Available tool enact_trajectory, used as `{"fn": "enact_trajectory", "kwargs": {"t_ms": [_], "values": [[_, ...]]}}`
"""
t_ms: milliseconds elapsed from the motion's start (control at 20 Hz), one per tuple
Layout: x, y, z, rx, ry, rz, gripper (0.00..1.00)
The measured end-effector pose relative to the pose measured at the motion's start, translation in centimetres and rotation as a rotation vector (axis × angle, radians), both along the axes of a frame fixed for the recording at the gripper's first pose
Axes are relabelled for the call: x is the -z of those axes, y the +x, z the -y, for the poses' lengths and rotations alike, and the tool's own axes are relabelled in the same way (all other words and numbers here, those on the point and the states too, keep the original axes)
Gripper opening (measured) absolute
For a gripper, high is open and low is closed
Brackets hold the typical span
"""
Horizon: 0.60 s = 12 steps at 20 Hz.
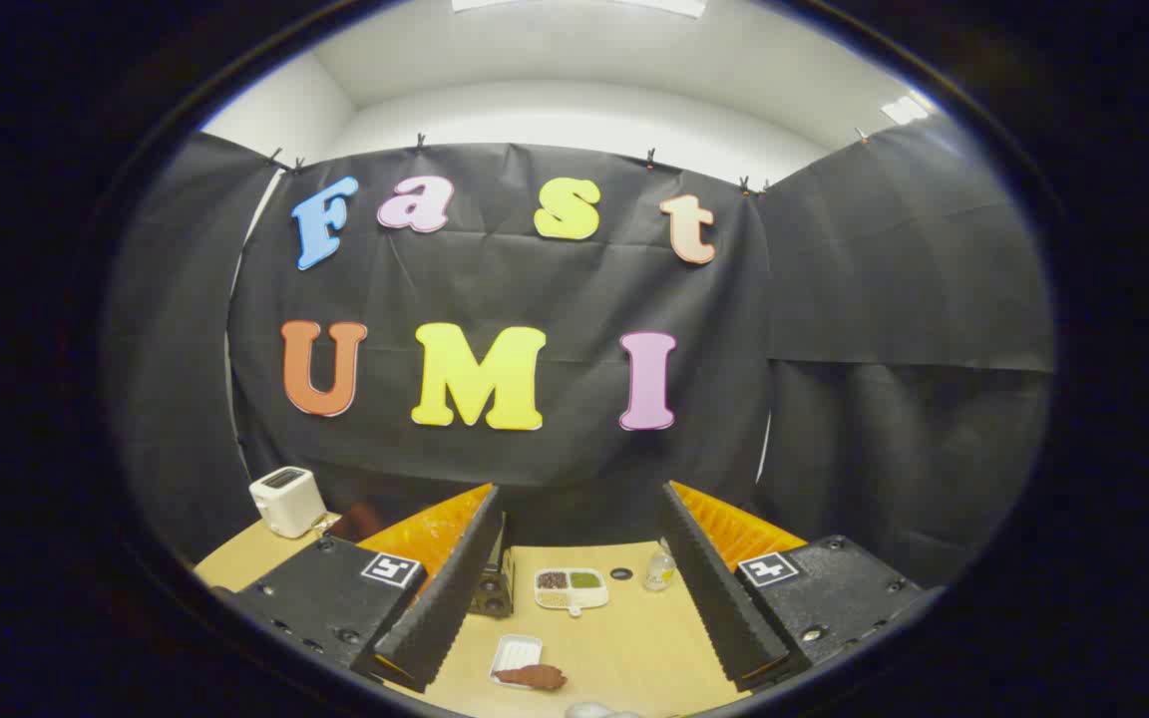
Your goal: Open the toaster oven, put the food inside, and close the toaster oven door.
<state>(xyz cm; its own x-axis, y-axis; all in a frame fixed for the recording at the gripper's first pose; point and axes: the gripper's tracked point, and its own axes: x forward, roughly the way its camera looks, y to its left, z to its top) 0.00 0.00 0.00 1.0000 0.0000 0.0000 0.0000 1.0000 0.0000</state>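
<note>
My gripper (579, 499) is held high above the wooden table (634, 638), open, with nothing between its fingers. Far below, between the fingers, a brown piece of food (535, 677) lies at the near end of a small white tray (513, 652). Beyond it, a dark boxy appliance (492, 590), apparently the toaster oven, is mostly hidden behind the left finger (450, 588). I cannot tell how its door stands.
A white divided dish (571, 588) with grains in its compartments sits mid-table, with a small dark disc (620, 573) and a small clear bottle (660, 570) to its right. A white pop-up toaster (287, 501) stands at the far left corner. Black cloth walls close in the table.
</note>
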Motion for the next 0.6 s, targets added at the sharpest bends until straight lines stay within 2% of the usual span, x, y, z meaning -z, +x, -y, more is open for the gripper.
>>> {"fn": "enact_trajectory", "kwargs": {"t_ms": [600], "values": [[0.13,-0.14,-0.58,0.020,0.013,-0.008,1.00]]}}
